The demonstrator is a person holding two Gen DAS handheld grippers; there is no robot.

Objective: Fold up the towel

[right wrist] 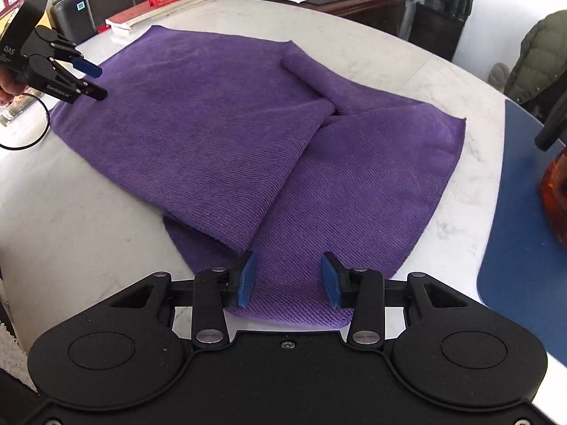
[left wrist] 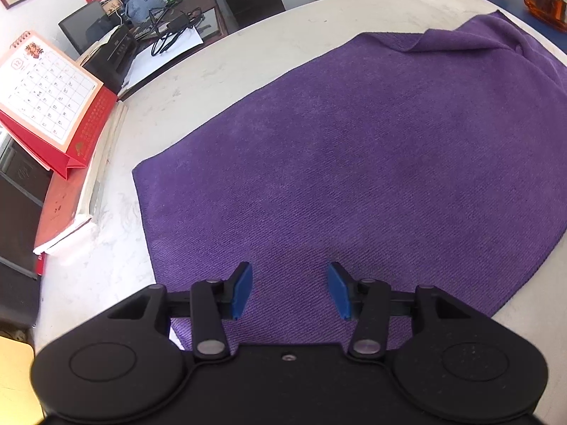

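Towel [right wrist: 248, 134] on pale marble table [right wrist: 71, 233]

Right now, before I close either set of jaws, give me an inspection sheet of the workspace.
Surface: pale marble-look table, blue mat at its right edge.
Job's things: purple towel spread out, one part folded over and creased, not squared up.
Clutter: red desk calendar, papers beneath it, amber container.
Grippers: left gripper and right gripper both over the towel's near edge, jaws open, holding nothing.
Cables: black loop beside the left gripper; more on the far desk.
Surroundings: office desk, monitor, green padded jacket.
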